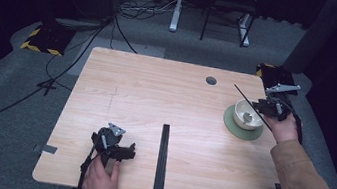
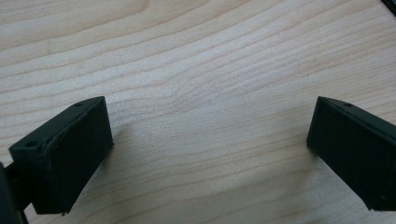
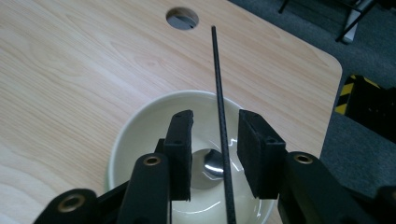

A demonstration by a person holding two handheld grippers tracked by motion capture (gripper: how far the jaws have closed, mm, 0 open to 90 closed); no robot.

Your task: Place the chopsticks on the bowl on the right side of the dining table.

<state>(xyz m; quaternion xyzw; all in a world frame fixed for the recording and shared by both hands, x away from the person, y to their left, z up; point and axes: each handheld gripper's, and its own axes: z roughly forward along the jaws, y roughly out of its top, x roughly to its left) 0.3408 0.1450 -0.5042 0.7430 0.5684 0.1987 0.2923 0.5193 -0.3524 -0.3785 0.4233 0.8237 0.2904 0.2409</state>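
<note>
The light wooden table [image 1: 156,97] is seen from above and behind in the high view. Its grain is viewed closely in the left gripper view. The round white ceramic bowl [image 3: 140,135] is shared by the right gripper view and the high view.

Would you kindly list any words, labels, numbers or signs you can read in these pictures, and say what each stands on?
None: no readable text on the table, the bowl, the green plate or the black rod.
The yellow-and-black hazard stripes on the floor plates are a pattern, not lettering.
</note>
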